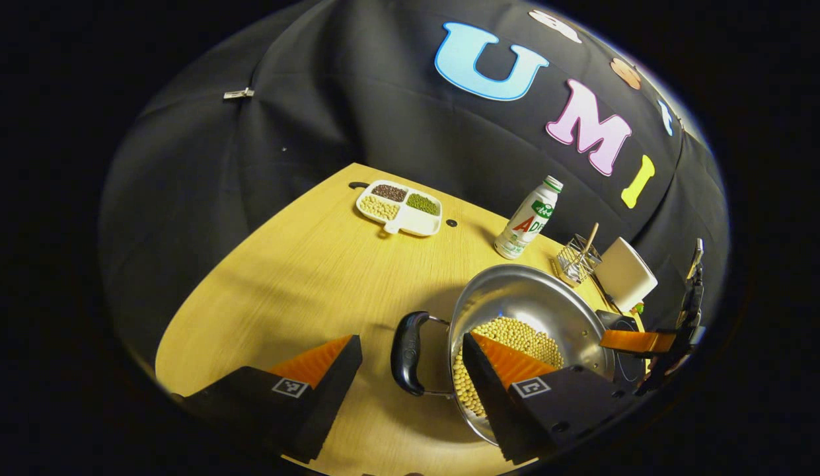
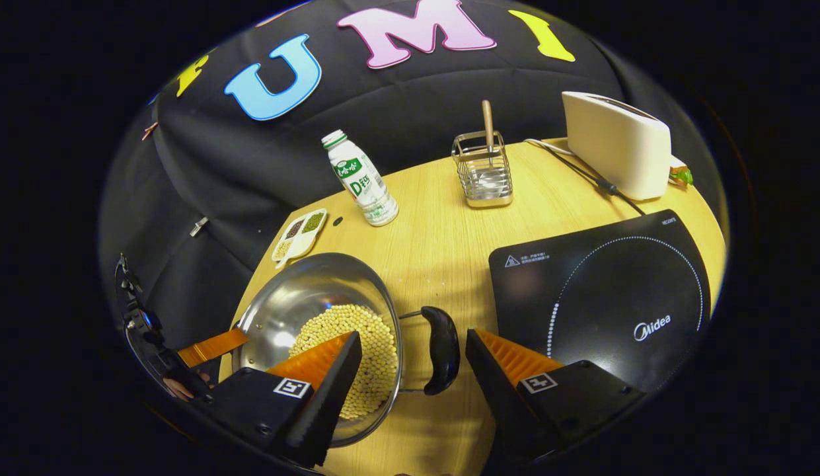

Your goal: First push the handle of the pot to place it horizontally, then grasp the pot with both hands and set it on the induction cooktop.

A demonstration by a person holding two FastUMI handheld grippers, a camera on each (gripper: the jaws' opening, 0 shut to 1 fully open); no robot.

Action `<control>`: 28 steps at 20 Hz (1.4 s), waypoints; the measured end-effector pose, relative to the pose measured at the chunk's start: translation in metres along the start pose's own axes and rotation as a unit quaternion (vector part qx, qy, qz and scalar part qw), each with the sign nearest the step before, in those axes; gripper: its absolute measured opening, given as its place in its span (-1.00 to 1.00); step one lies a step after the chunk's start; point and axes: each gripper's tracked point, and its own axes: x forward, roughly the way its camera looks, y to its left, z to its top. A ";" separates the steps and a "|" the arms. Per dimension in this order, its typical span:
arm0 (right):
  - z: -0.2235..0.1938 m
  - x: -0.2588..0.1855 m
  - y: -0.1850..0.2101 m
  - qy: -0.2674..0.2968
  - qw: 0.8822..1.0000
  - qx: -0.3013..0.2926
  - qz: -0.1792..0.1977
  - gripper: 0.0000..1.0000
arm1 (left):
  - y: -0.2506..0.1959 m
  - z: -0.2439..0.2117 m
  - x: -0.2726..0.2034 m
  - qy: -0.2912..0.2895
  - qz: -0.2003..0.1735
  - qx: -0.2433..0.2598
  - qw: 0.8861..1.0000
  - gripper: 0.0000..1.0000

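Wooden table [image 2: 443,264] carrying a black induction cooktop [image 2: 601,297] at one end; beside it, off the cooktop, a steel pot [image 2: 297,304] of pale beans [image 2: 357,330]. Left gripper [image 1: 410,360], fingers apart, straddles one black side handle [image 1: 408,354]; right gripper [image 2: 413,357], fingers apart, straddles the opposite handle [image 2: 443,357]. Behind: toaster [image 2: 614,145], bottle [image 2: 360,178], divided dish [image 1: 400,206]

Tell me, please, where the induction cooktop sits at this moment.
In the right gripper view, the induction cooktop lies on the table at the right, beyond the pot's black handle and in front of the white toaster.
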 end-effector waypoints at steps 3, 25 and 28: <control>-0.002 0.009 0.005 -0.005 1.000 0.007 0.003 0.97 | -0.004 -0.008 0.010 0.017 -0.021 -0.002 1.000 0.88; -0.016 0.024 -0.006 0.006 0.999 -0.016 -0.039 0.02 | -0.008 -0.016 0.025 0.052 -0.020 0.015 0.998 0.07; -0.017 0.010 0.000 0.008 0.999 -0.022 -0.034 0.02 | -0.009 -0.019 0.008 0.054 -0.016 0.010 0.998 0.00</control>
